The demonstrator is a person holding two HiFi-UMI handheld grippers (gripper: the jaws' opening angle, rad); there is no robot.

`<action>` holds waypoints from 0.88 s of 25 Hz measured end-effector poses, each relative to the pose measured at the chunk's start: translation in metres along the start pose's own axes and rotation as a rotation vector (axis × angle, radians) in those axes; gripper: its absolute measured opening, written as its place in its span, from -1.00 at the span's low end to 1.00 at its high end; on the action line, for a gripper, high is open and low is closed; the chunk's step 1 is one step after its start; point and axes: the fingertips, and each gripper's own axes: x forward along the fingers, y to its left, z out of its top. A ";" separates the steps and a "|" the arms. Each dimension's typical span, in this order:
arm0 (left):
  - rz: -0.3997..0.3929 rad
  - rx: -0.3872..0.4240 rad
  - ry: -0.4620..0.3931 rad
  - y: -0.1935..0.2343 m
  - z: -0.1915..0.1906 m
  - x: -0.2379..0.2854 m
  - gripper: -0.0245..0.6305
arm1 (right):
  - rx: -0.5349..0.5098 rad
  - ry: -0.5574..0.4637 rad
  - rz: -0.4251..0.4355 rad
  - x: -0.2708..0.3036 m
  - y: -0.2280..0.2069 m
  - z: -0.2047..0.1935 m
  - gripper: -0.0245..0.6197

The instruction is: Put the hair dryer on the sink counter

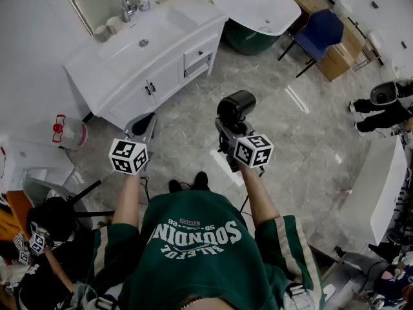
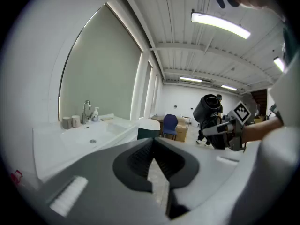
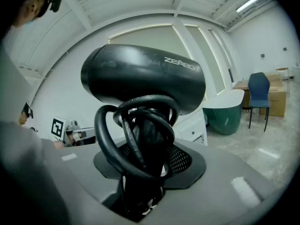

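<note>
A black hair dryer (image 1: 235, 106) with its cord wound round the handle stands upright in my right gripper (image 1: 227, 133), which is shut on the handle. In the right gripper view the hair dryer (image 3: 143, 83) fills the middle above the gripper (image 3: 143, 172). My left gripper (image 1: 142, 125) is held beside it at the left, with its jaws together and nothing in them. The white sink counter (image 1: 171, 21) stands ahead and to the left, a few steps away across the floor. In the left gripper view the counter (image 2: 51, 142) lies at the left beyond the gripper (image 2: 157, 165), and the hair dryer (image 2: 208, 108) shows at the right.
Two cups (image 1: 107, 28), a faucet (image 1: 126, 7) and a soap bottle (image 1: 144, 0) stand at the back of the counter. Beyond it are a round white table (image 1: 258, 8), a blue chair (image 1: 319, 31) and cardboard boxes (image 1: 339, 57). A water jug (image 1: 68, 132) sits on the floor at the left. People stand at the right (image 1: 381, 108) and lower left.
</note>
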 end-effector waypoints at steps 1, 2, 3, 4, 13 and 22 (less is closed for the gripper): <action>-0.003 0.000 0.000 -0.002 -0.001 0.001 -0.77 | 0.006 -0.002 -0.003 -0.001 -0.001 -0.001 -0.35; -0.006 0.000 0.001 -0.003 -0.001 0.002 -0.77 | 0.010 -0.002 -0.007 -0.001 -0.003 -0.001 -0.35; -0.009 0.000 0.002 -0.005 -0.002 0.003 -0.77 | 0.011 0.000 -0.013 -0.002 -0.004 -0.002 -0.35; -0.011 -0.001 0.003 -0.006 -0.002 0.004 -0.77 | 0.008 0.004 -0.019 -0.003 -0.006 -0.003 -0.35; -0.006 -0.006 0.011 -0.013 0.001 0.024 -0.77 | -0.036 0.059 -0.036 -0.002 -0.024 -0.008 -0.35; 0.050 -0.025 -0.007 -0.016 0.004 0.039 -0.77 | -0.057 0.096 -0.013 -0.005 -0.045 -0.009 -0.35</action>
